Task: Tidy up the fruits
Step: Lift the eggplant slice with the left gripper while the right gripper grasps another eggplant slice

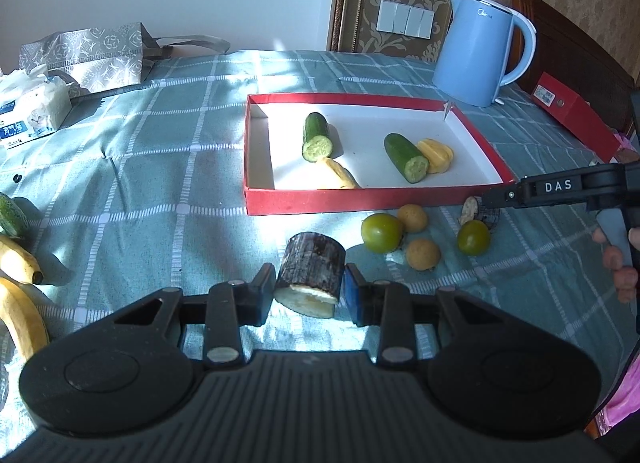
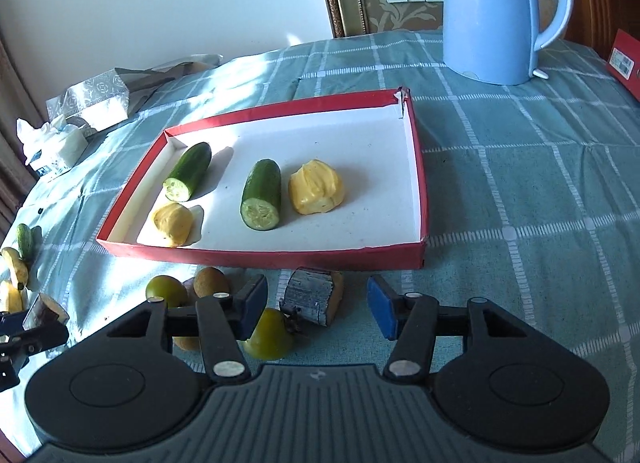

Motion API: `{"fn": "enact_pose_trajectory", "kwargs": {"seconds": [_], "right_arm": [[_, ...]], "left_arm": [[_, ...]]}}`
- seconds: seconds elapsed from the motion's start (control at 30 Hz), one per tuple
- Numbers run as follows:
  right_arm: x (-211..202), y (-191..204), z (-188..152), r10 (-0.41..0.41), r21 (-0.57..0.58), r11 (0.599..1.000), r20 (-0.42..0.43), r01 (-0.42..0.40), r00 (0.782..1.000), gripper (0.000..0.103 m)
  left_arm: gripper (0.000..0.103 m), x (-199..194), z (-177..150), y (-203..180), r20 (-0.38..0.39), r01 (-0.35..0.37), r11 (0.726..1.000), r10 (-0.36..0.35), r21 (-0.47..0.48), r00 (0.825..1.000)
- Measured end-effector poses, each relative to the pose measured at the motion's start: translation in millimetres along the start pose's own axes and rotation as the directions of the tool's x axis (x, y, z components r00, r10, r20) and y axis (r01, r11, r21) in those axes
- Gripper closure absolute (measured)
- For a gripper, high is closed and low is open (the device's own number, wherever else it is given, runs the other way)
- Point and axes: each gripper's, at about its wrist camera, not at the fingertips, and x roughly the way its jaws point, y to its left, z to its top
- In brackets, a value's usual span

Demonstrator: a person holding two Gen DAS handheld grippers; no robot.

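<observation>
Legibly, "DAS" on right claw (image 1: 486, 199), "Midea" on kettle (image 1: 476, 47)

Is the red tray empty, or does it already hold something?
Not empty. The red tray holds two cucumber pieces and two yellow fruit pieces.

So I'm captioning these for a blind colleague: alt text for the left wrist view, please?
The left gripper holds a dark-skinned sugarcane chunk above a checked tablecloth. Beyond it, a red tray contains two cucumber halves and two yellow fruit pieces.
</observation>
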Motion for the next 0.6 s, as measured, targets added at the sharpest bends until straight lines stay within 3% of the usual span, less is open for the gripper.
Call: {"fn": "enact_pose_trajectory", "kwargs": {"seconds": [0.3,0.6], "right_arm": [[22.6,-2.8,0.8,0.011,0.117,0.993,-0.075,-0.002,0.997,0.068],[21.4,-6.7,0.8,0.025,0.136,0.991,-0.076,-0.014,0.997,0.071]], "left_arm": [[0.07,-0.3,-2.4,-1.5,-0.006,0.003,1.0,-0.003,-0.01,1.0],[0.07,2.3,-3.1,0.5,-0.014,0.016,1.0,-0.017,-0.021,1.0]]}}
